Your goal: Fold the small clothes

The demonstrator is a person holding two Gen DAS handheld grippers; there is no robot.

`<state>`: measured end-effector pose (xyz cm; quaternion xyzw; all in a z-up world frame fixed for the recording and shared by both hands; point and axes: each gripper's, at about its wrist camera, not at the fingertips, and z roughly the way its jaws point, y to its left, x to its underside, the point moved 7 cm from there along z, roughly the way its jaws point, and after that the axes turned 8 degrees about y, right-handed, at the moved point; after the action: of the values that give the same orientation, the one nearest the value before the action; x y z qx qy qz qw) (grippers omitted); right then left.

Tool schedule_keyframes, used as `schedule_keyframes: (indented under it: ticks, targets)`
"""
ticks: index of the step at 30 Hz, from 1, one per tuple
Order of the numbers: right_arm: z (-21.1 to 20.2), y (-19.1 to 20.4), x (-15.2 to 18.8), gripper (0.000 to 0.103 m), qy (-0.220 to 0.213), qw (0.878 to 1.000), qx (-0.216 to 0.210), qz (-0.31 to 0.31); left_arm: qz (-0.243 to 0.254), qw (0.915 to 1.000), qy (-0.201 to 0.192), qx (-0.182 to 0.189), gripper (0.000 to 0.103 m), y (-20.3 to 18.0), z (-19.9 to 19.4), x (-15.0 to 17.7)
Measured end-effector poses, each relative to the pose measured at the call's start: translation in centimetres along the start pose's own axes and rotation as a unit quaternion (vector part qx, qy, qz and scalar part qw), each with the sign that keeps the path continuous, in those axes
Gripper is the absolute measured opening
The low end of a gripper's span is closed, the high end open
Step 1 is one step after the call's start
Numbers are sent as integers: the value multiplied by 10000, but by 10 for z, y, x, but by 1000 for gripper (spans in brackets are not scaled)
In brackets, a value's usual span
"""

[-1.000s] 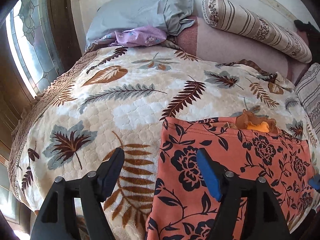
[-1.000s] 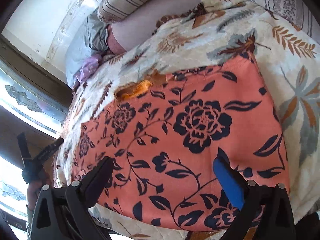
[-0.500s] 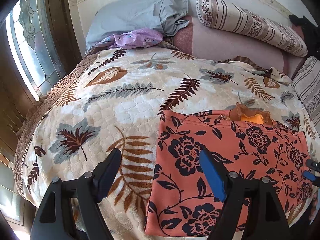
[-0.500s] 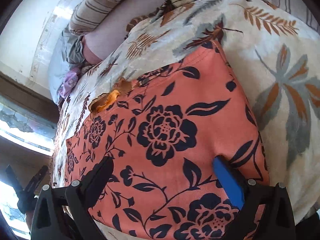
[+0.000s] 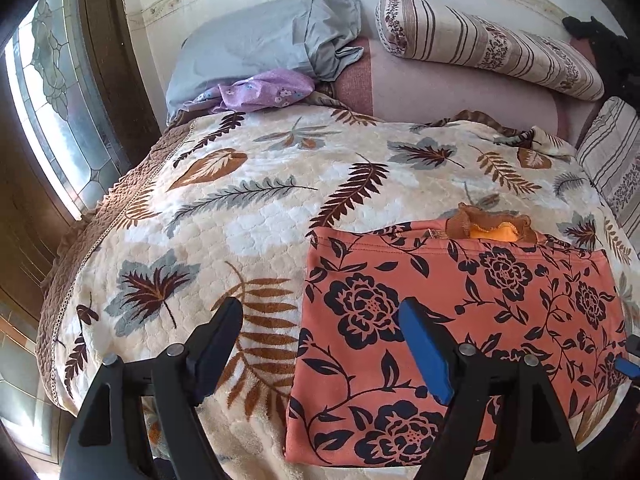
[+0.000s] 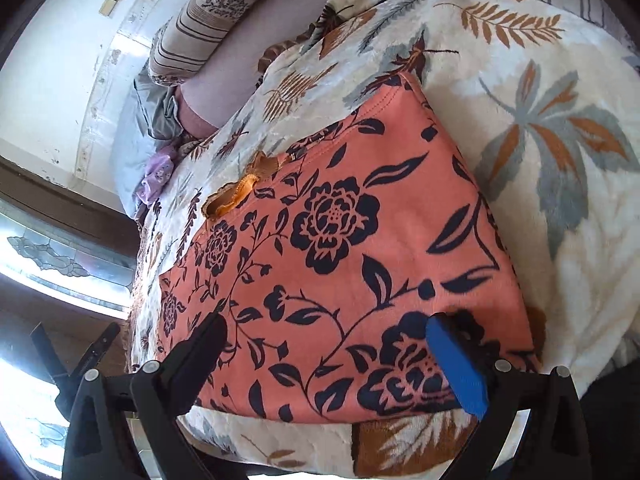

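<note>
A coral garment with a dark floral print (image 5: 460,308) lies folded flat in a rectangle on the leaf-patterned blanket (image 5: 240,216). A brown and orange trim (image 5: 492,228) pokes out at its far edge. My left gripper (image 5: 320,344) is open above the garment's near left edge, which runs between its black finger and its blue pad (image 5: 424,356). My right gripper (image 6: 328,356) is open over the near edge of the garment (image 6: 340,248), pressing on nothing. The trim (image 6: 236,196) shows at the far left there. Each gripper shows at the other view's edge.
A grey pillow (image 5: 264,40), a purple cloth (image 5: 264,90) and a striped bolster (image 5: 492,48) lie at the head of the bed. A striped cushion (image 5: 616,172) sits at the right. A leaded window (image 5: 52,100) stands left of the bed's edge.
The left gripper has drawn back slightly, so more of the garment's near edge shows. The right gripper has rolled and shifted toward the garment's near right corner. Both stay open.
</note>
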<state>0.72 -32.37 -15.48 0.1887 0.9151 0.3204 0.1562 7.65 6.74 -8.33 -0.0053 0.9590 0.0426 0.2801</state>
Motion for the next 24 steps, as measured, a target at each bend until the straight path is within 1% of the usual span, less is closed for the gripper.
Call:
schedule_keyframes:
  ticks: [4,7,9,11,12,13,15,17,19,21,22,24]
  targets:
    - [-1,-2,21,101,137,9995,-212,179,2,9999,80,76,81,-8,5,3]
    - [2,-11,31,101,192,9974,-412,555,-17,9998,123,173,81,-18,8,6]
    - [5,-17,38,101,225,9949,-543,825,-50,9993,208,295,81,-28,12,12]
    - [10,-24,43,101,235,9922,-586,1079,-24,9986,313,426,81,-42,18,19]
    - [12,-29,45,101,217,9908,-588,1196,0,9983,368,461,81,-50,21,25]
    - [12,-32,45,101,153,9891,-677,1296,45,9977,434,511,81,-58,25,30]
    - [9,-37,43,101,38,9853,-839,1487,138,9963,615,584,81,-75,34,43]
    - [2,-43,39,101,-107,9825,-895,1632,187,9945,779,674,81,-88,41,54]
    - [-6,-51,33,101,-314,9780,-956,1825,236,9934,857,731,81,-98,44,60]
    - [-10,-58,24,101,-448,9705,-1122,2087,273,9932,857,733,81,-106,44,62]
    - [-11,-60,18,101,-504,9696,-1127,2115,285,9932,857,735,81,-109,44,61]
    - [-14,-58,4,99,-638,9721,-1091,1977,303,9931,861,734,81,-114,44,60]
